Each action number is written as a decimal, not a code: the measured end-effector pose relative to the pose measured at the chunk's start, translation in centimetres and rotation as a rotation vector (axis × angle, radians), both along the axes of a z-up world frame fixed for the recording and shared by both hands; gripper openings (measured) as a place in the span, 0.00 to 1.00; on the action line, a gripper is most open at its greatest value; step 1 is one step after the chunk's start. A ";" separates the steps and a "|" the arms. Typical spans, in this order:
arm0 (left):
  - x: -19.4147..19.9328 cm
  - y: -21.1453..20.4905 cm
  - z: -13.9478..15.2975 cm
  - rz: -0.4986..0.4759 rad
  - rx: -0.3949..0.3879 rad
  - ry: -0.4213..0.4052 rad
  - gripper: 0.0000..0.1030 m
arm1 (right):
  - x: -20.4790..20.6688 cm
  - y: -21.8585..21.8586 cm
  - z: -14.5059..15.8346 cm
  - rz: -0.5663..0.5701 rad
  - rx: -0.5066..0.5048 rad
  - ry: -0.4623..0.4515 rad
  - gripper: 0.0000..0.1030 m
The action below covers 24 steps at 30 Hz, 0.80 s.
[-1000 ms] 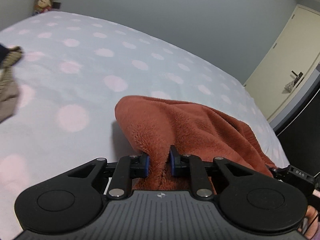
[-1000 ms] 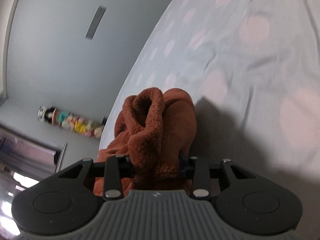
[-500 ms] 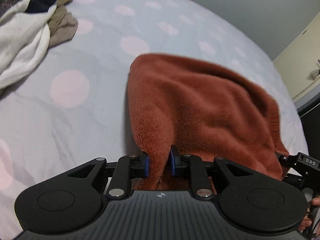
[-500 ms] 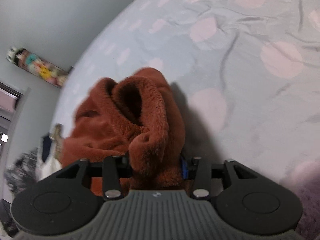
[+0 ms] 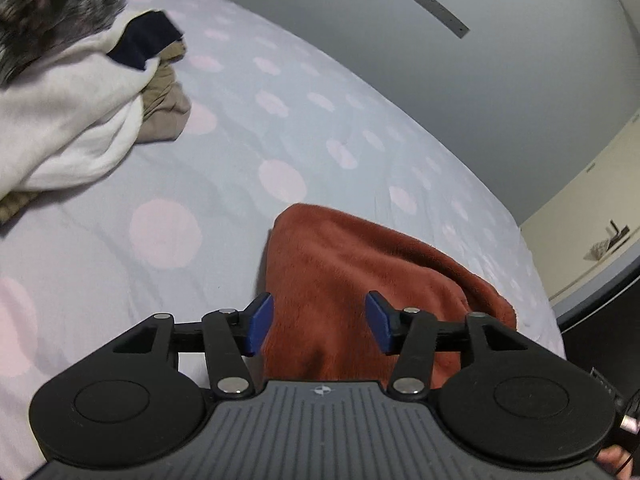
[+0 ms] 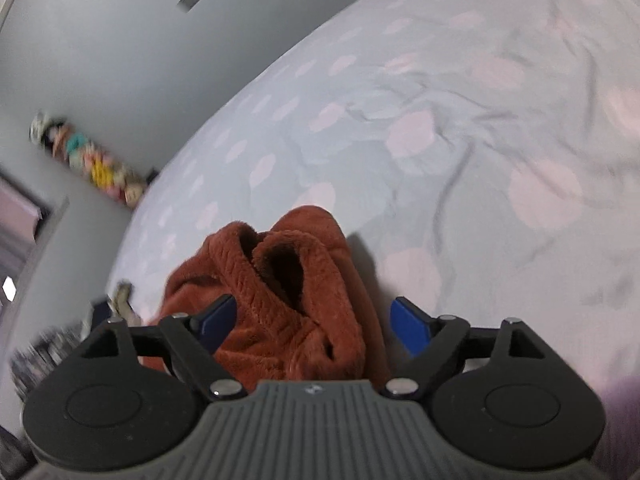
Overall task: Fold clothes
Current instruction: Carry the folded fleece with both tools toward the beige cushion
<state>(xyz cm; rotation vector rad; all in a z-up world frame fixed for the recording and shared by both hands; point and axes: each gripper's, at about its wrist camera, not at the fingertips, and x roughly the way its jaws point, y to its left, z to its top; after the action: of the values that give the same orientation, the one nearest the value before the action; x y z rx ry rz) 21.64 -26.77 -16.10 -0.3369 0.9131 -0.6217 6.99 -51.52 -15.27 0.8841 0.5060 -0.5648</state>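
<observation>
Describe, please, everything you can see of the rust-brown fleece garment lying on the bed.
The rust-brown fleece garment is thick, plush and fuzzy. It lies bunched on the dotted bedsheet, not spread flat. In the right wrist view a ribbed band curls around a dark opening, perhaps a cuff or collar. Part of it lies between the blue pads of the left gripper and of the right gripper, both with jaws wide open, neither clamping it. Whether any pad brushes the fabric cannot be told.
</observation>
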 end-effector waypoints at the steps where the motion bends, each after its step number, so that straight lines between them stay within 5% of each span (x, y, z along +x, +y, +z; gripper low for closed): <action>1: 0.1 -0.4 -0.2 -0.003 0.007 -0.002 0.51 | 0.9 -0.1 0.3 0.029 -0.038 0.022 0.87; 6: 1.7 -1.7 -2.0 -0.021 0.052 0.006 0.52 | 4.7 -1.7 -0.6 0.205 -0.127 0.105 0.87; 12: 3.9 -2.9 -5.4 -0.041 0.067 0.109 0.52 | 5.2 -5.0 -4.5 0.205 0.086 0.069 0.86; 17: 4.2 -4.7 -6.7 -0.096 0.124 0.102 0.52 | 5.6 -6.1 -6.4 0.209 0.192 0.055 0.86; 24: 4.8 -4.9 -8.2 -0.110 0.089 0.159 0.41 | 6.5 -6.2 -7.5 0.247 0.255 0.010 0.67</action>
<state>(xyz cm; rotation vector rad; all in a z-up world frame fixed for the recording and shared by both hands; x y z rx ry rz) 26.40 -31.67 -24.26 -0.2605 1.1140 -0.6599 13.48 -57.73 -22.82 1.0422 0.6956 -0.2827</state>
